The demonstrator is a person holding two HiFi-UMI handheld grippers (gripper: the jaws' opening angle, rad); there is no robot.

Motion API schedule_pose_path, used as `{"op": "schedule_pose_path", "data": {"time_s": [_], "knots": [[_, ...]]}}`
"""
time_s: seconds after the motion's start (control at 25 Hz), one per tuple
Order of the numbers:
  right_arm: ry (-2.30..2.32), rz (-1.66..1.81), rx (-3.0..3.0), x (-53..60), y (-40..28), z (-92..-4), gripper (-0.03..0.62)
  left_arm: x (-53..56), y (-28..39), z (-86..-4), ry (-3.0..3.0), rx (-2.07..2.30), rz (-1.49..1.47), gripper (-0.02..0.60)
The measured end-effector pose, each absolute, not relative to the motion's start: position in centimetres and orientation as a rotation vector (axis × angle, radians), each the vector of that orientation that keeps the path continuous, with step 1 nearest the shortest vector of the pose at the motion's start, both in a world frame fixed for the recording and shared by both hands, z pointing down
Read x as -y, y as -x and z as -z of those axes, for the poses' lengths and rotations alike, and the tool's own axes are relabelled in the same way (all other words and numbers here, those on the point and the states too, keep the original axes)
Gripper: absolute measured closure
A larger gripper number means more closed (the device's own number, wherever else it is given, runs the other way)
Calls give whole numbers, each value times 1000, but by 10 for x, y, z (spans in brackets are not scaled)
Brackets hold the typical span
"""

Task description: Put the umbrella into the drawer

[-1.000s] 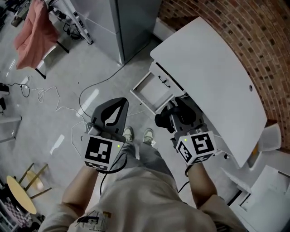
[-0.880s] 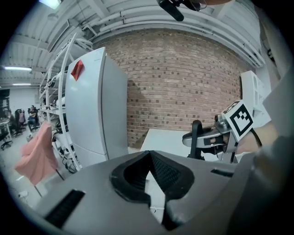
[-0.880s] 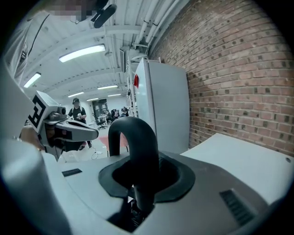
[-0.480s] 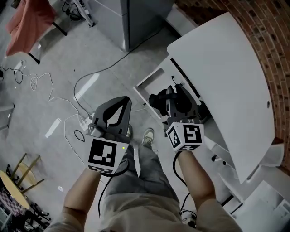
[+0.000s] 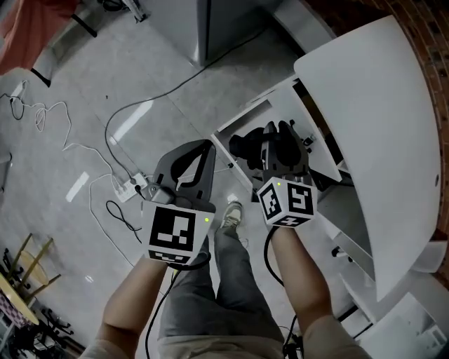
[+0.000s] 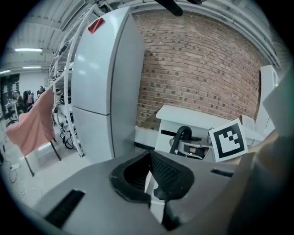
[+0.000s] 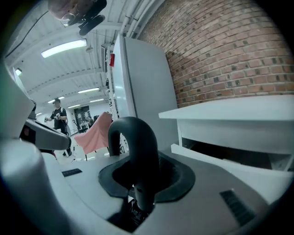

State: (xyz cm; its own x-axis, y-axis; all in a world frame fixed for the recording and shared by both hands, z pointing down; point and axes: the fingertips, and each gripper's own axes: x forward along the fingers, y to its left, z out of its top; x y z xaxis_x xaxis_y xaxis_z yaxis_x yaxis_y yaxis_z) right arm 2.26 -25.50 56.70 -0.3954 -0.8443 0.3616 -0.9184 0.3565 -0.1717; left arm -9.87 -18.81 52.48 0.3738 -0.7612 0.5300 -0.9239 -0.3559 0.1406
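We count one open drawer (image 5: 240, 120) under the white desk (image 5: 379, 105); the desk's edge overhangs its right side, while bare floor (image 5: 175, 77) lies free to its left, up to one tall grey cabinet (image 5: 228, 21). The right gripper (image 5: 275, 140) is clamped on the one umbrella (image 5: 242, 144), whose black hooked handle sticks out past the jaws over the drawer's front rim. The left gripper (image 5: 200, 151) has its jaws together on nothing, over the floor left of the drawer. Against a second ago, both grippers sit closer to the drawer, and the handle, then short of it, now overlaps the rim
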Motion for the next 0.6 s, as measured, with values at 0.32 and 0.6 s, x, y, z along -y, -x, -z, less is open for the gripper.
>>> {"op": "schedule_pose_path", "data": {"time_s": [0.32,0.6], "knots": [[-1697,-564,2380,277,-26,-631,507,196,101,-608,-2170,1445,-550,574],[-1830,-626,2364,285,-36,-664,507,200,98,-659,-2126,1406,-564,574]]}}
